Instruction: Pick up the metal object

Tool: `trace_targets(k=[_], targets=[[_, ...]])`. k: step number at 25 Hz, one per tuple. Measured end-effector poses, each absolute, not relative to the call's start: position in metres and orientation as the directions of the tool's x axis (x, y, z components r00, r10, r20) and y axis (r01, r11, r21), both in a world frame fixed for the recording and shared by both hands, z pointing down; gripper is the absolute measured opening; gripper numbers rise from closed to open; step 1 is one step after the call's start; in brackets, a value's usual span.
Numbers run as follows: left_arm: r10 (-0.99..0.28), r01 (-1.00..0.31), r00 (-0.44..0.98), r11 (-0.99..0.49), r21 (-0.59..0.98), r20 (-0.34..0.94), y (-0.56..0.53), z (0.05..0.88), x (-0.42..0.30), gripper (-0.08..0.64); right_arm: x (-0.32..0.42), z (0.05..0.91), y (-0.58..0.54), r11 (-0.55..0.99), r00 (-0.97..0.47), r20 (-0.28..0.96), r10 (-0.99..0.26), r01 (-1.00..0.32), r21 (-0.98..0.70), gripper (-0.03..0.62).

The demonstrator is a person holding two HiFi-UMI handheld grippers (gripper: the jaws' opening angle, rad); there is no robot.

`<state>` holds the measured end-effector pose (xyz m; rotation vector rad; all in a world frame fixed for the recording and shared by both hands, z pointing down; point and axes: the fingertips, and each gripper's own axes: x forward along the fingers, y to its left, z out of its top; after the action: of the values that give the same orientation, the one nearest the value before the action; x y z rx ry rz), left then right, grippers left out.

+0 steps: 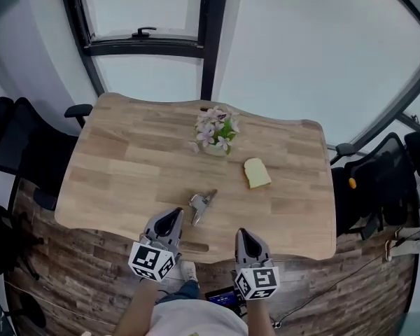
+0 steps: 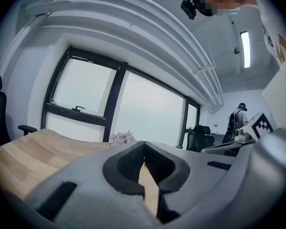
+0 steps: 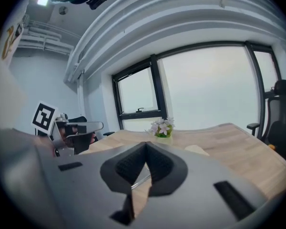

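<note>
A small shiny metal object [image 1: 201, 206] lies on the wooden table [image 1: 126, 173] near its front edge. My left gripper [image 1: 176, 214] hovers at the front edge just left of it, jaws shut and empty. My right gripper [image 1: 241, 234] sits lower and to the right of the object, also shut with nothing held. In the left gripper view the tips [image 2: 143, 147] meet over bare tabletop. In the right gripper view the tips [image 3: 145, 148] meet, and a sliver of the metal object [image 3: 142, 180] shows through the gap below them.
A pot of pink flowers [image 1: 215, 131] stands mid-table at the back, and a slice of bread [image 1: 256, 173] lies to the right. Black office chairs flank the table at left [image 1: 17, 142] and right [image 1: 378, 180]. Windows run behind the table.
</note>
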<state>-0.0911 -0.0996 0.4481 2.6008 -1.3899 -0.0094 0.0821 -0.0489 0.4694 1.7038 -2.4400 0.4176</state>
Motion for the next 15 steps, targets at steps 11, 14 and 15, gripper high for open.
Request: trace_targets(k=[11, 14, 15], targets=[[-0.829, -0.834, 0.55, -0.537, 0.13, 0.102, -0.165, 0.455, -0.096, 0.009, 0.092, 0.462, -0.123, 0.293, -0.312, 0.236, -0.92, -0.949, -0.114, 0.011], [-0.833, -0.838, 0.542, -0.524, 0.156, 0.112, -0.171, 0.464, -0.093, 0.009, 0.092, 0.464, -0.128, 0.303, -0.325, 0.232, -0.917, -0.945, -0.127, 0.011], [-0.835, -0.84, 0.538, -0.52, 0.159, 0.113, -0.173, 0.466, -0.092, 0.009, 0.089, 0.466, -0.129, 0.315, -0.337, 0.235, -0.911, -0.94, -0.128, 0.011]])
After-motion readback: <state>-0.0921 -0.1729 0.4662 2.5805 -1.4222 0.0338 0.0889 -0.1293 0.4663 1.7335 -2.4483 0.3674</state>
